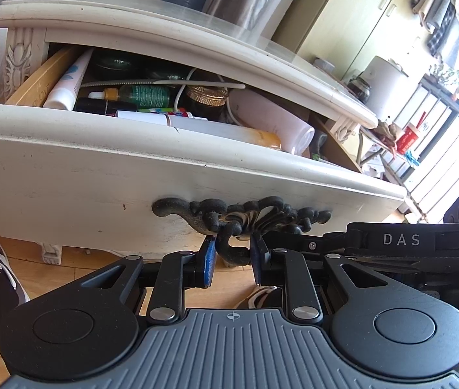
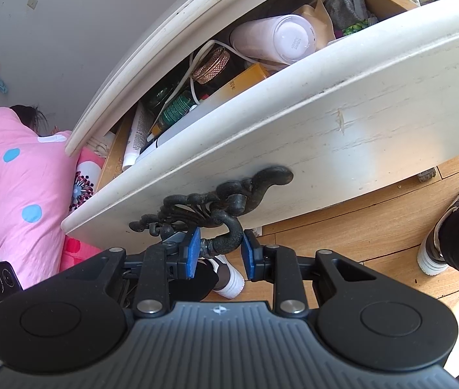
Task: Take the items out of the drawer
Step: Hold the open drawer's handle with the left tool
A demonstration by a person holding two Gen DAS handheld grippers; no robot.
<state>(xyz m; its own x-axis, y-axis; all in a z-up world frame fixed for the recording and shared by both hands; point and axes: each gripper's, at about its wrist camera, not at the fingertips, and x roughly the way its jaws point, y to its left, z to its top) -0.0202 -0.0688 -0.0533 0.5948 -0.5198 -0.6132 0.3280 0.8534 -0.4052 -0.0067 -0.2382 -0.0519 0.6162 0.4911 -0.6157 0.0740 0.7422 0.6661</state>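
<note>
Left hand-held gripper and right hand-held gripper both straddle the black drawer handle, pads not visibly touching; drawer partly open above.

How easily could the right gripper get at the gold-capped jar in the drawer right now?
Probably not yet. The right gripper straddles the drawer handle, the tabletop overhangs the jar, and a white cable loops around it.

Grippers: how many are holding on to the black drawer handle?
2. The left gripper is at the handle's hanging loop, and the right gripper is at the same loop from the other side; pad contact is unclear.
</note>
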